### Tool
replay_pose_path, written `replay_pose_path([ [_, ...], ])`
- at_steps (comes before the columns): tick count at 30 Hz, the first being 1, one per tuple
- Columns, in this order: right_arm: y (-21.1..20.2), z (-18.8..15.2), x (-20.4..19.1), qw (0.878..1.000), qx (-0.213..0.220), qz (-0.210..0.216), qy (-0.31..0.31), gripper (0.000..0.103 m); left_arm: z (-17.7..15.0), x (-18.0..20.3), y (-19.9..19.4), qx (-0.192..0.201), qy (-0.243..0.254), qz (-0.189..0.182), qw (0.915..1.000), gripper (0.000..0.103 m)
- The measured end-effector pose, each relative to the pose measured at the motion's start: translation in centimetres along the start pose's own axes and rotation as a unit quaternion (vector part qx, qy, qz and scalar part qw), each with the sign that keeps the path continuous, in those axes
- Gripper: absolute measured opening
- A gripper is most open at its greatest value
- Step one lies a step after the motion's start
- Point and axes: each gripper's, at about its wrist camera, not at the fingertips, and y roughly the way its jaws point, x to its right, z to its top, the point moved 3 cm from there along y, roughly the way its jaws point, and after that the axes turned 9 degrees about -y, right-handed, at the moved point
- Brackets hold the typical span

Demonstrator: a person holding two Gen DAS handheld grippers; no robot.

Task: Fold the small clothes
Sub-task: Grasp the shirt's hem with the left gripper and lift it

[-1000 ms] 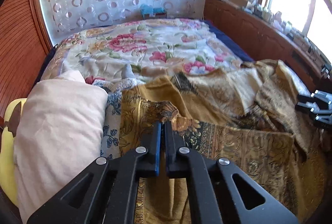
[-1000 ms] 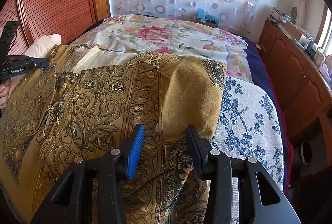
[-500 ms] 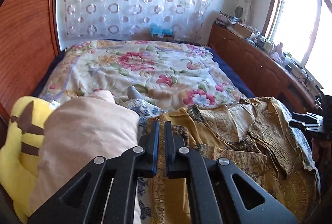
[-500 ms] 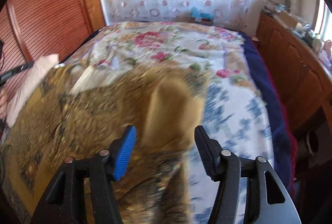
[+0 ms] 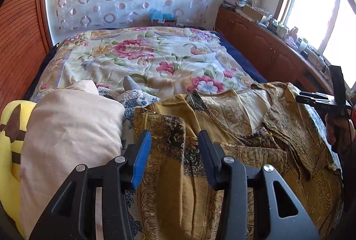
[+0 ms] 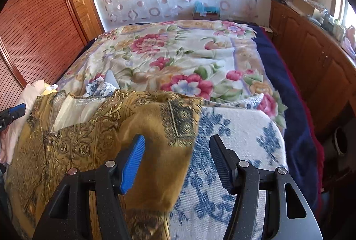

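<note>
**Left wrist view: both sleeves let go on the bed**

Left wrist view shows the mustard patterned shirt (image 5: 222, 128) spread across the lower centre and right, on the bed (image 5: 144, 57). The left hand-held gripper (image 5: 173, 151) is opening, its jaws apart above a folded-in sleeve, pressing nothing. The right hand-held gripper (image 6: 175, 155) is released too, over the other sleeve (image 6: 169, 128). The next fold probably wants a grip on a hem edge, pulled flat. A pillow (image 5: 66, 133) crowds the lower left; the flowered bedspread (image 6: 178, 57) above lies free.
</note>
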Motion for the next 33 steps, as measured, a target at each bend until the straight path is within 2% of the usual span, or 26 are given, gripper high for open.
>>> replay_pose_path([
  [3,1.0,-0.3,-0.5,1.000,-0.009,-0.012,-0.019,0.062,-0.1,0.3,0.1,-0.003,0.004,-0.006,1.0000,0.072],
  [6,1.8,-0.5,-1.0,0.999,-0.006,-0.028,-0.039,0.063,-0.1,0.4,0.3,-0.009,0.007,0.003,0.9999,0.074],
  [8,1.7,-0.4,-0.9,0.999,-0.006,-0.027,-0.040,0.063,0.0,0.3,0.8,-0.012,0.007,0.027,0.9995,0.074],
  [10,1.7,-0.4,-0.9,0.999,-0.004,-0.024,-0.038,0.063,-0.1,0.3,1.3,-0.020,0.008,0.034,0.9992,0.073],
  [11,1.7,-0.4,-0.9,0.999,-0.004,-0.023,-0.038,0.063,-0.1,0.4,1.5,-0.024,0.010,0.033,0.9991,0.071],
  [13,1.7,-0.5,-0.9,0.999,-0.005,-0.026,-0.041,0.063,-0.2,0.6,2.4,-0.042,0.020,0.040,0.9981,0.056],
  [17,1.7,-0.5,-1.0,0.999,-0.004,-0.028,-0.043,0.063,-0.4,0.8,3.8,-0.061,0.033,0.054,0.9961,0.041],
  [18,1.7,-0.5,-1.0,0.999,-0.004,-0.028,-0.043,0.063,-0.4,0.7,3.9,-0.061,0.034,0.058,0.9959,0.032],
  [19,1.7,-0.5,-1.0,0.999,-0.004,-0.028,-0.043,0.062,-0.3,0.6,3.8,-0.054,0.036,0.063,0.9960,0.010],
  [20,1.7,-0.5,-1.0,0.999,-0.004,-0.028,-0.044,0.062,-0.2,0.6,3.6,-0.050,0.034,0.062,0.9962,0.005],
  [23,1.7,-0.5,-1.0,0.999,-0.003,-0.028,-0.044,0.062,0.3,0.4,1.7,-0.020,0.026,0.055,0.9980,0.004],
  [25,1.7,-0.5,-1.0,0.999,-0.003,-0.028,-0.044,0.062,1.2,0.0,-0.5,0.014,0.017,0.062,0.9979,0.004],
  [30,1.6,-0.5,-1.1,0.999,-0.003,-0.026,-0.046,0.061,2.8,-1.7,-4.0,0.058,0.006,0.079,0.9952,0.004],
  [33,1.6,-0.2,-1.0,0.998,-0.009,-0.015,-0.054,0.051,3.1,-2.7,-5.0,0.067,0.005,0.083,0.9943,0.004],
])
